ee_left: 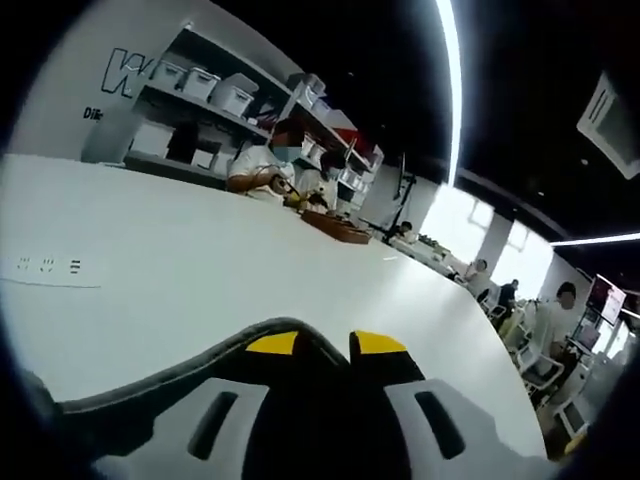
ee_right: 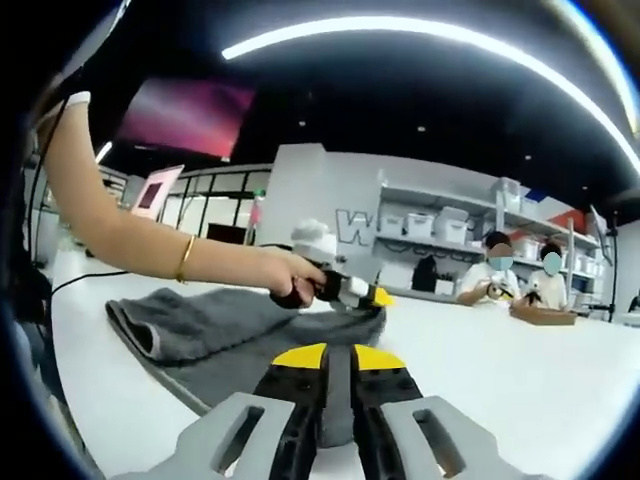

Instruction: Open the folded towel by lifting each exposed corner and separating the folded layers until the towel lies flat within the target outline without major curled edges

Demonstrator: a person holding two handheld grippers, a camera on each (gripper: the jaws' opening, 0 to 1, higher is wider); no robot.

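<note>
right gripper [ee_right: 338, 358] jaws closed on towel [ee_right: 235, 330]

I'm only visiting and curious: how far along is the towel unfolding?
Partly done at best: the grey towel lies on the white table, with a thick fold along its left edge. In hand: both grippers are at one end, the right gripper closed on it. Left: opening that fold and flattening.

Grey towel [ee_right: 240, 335], partly folded, on white table [ee_right: 520, 370]
</note>
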